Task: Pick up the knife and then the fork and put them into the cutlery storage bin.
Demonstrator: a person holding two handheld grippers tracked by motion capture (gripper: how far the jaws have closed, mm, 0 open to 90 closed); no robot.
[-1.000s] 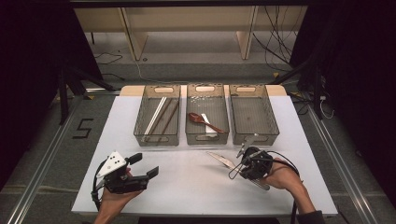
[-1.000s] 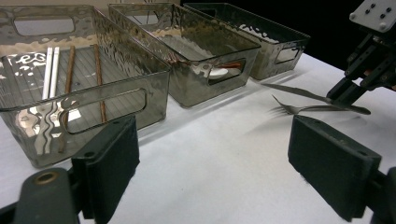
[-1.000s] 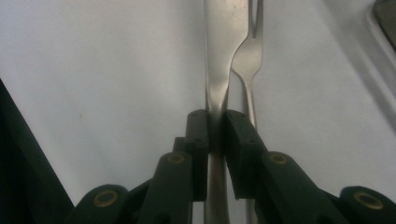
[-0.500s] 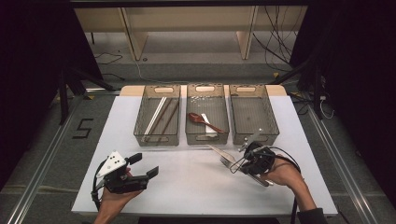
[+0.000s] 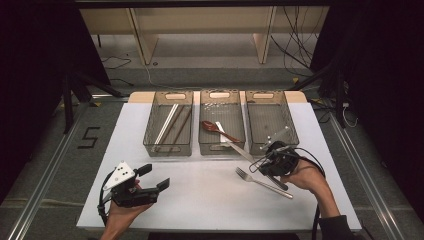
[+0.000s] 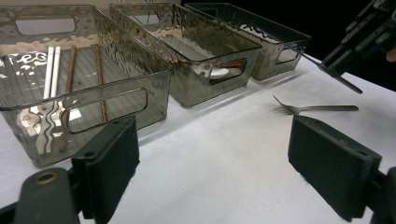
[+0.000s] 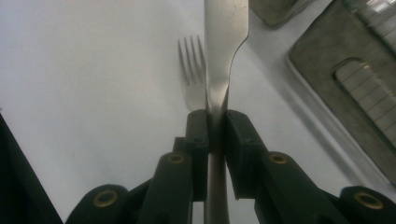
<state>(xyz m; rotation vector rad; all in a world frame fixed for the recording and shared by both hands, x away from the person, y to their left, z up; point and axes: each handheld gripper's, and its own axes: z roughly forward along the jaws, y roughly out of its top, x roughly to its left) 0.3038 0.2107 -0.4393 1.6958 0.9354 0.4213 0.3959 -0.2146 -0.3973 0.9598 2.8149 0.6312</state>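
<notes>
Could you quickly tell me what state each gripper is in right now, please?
Left gripper: open, holding nothing.
Right gripper: shut on the knife, above the fork.

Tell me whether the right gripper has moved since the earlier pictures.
Yes: the right gripper, shut on the knife, has shifted right, toward the right-hand bin.

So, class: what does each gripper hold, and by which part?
The right gripper is shut on a knife, clamped on its handle just below the blade. The left gripper stands open and holds nothing.
</notes>
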